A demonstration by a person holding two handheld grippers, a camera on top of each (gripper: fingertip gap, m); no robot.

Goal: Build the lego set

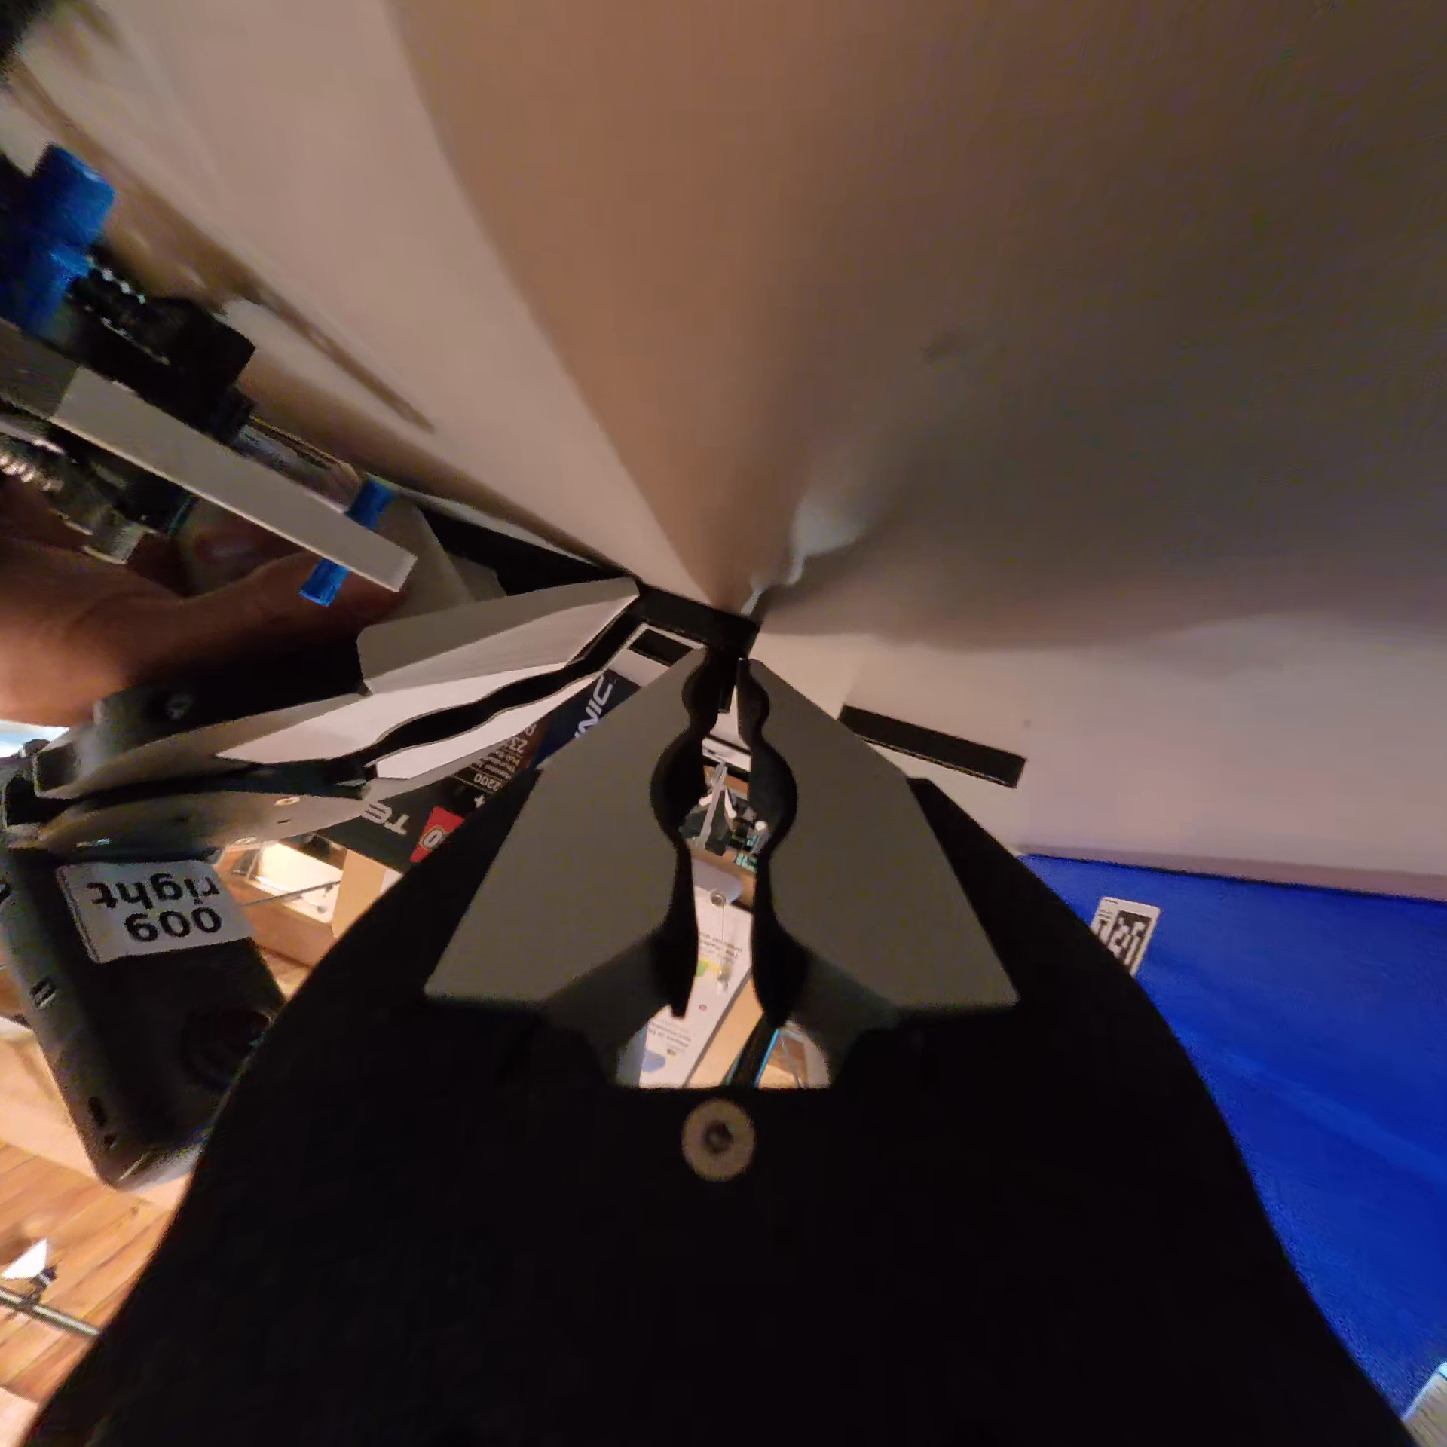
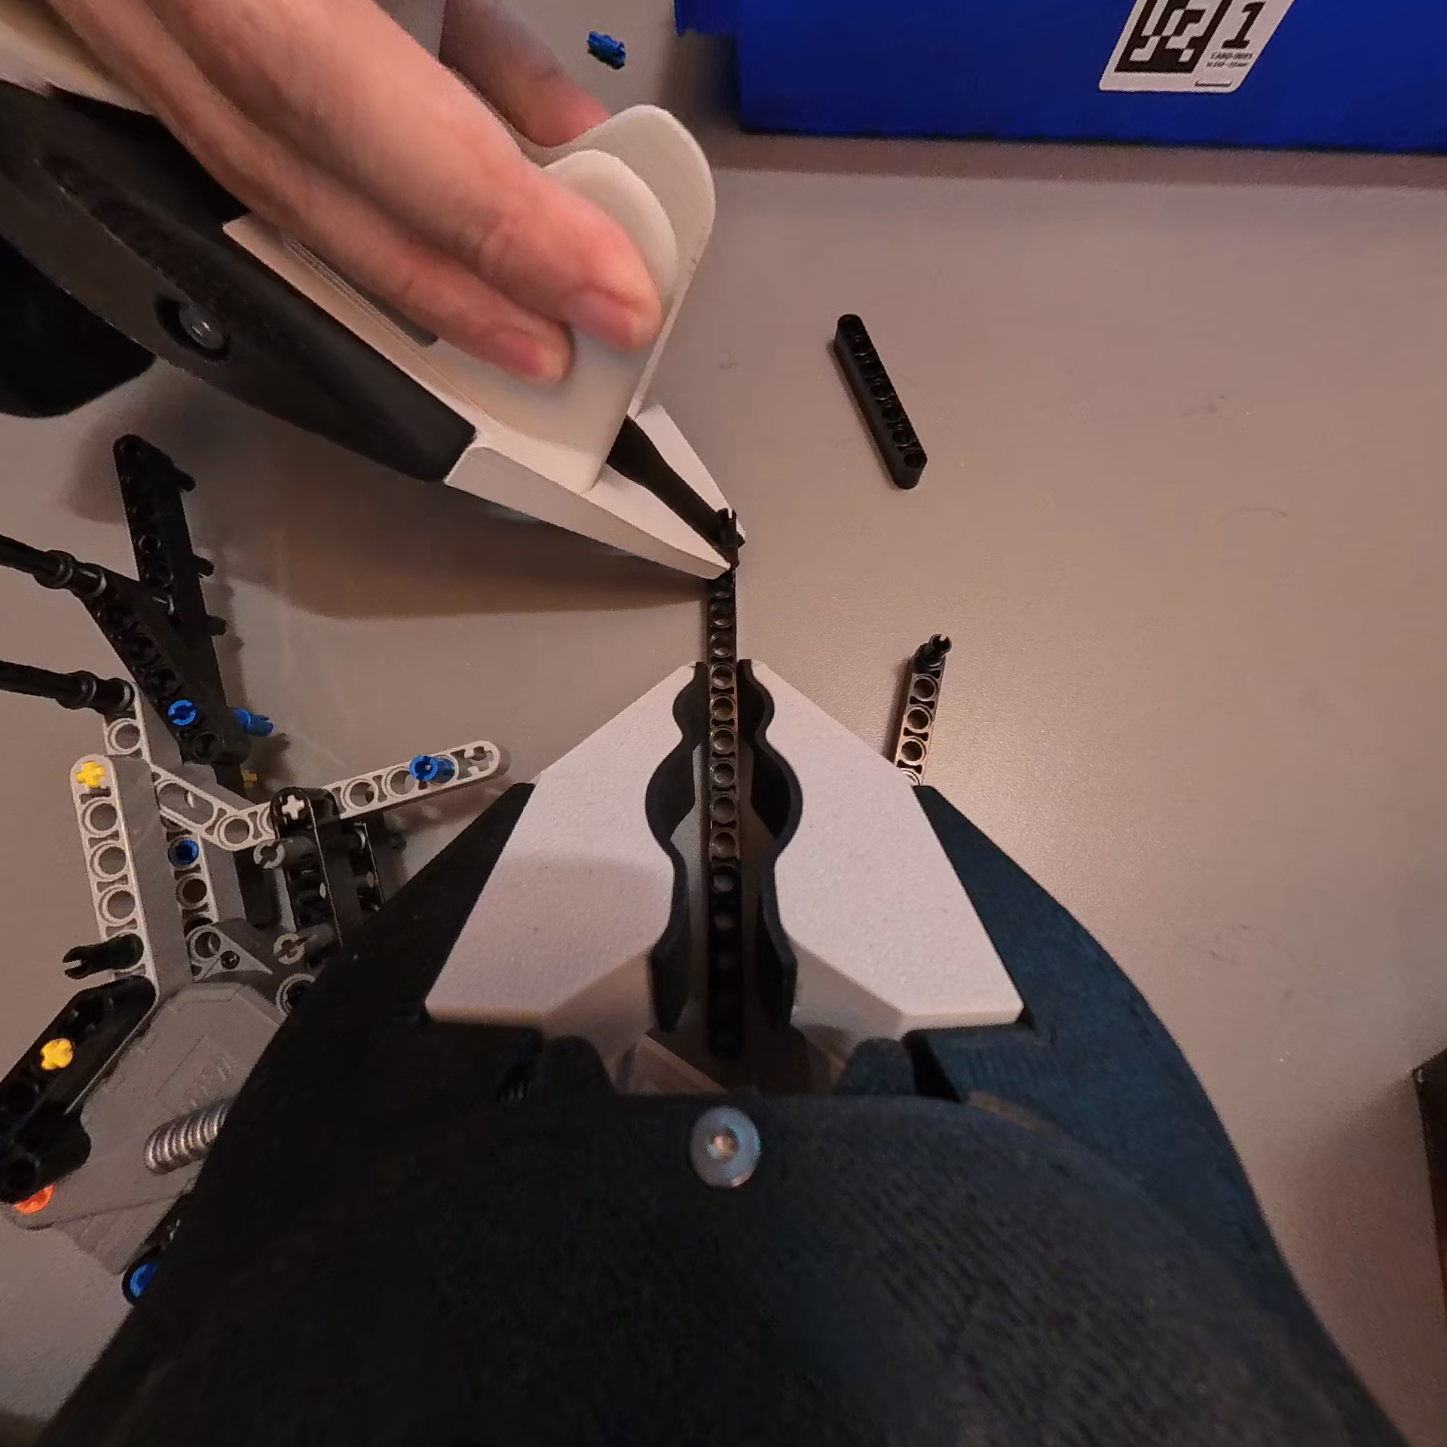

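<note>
The right gripper [image 2: 724, 673] is clamping a long black beam [image 2: 722, 783] above the table [image 2: 1096, 548]. The left gripper [image 2: 728, 540] is pinching a black pin [image 2: 727, 531] at the beam's far end.

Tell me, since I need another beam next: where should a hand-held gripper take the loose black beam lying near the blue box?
Probably grip the black beam at its middle, pinching its two long sides from above. It lies flat on the table, apart from other parts, so both sides are free.
</note>
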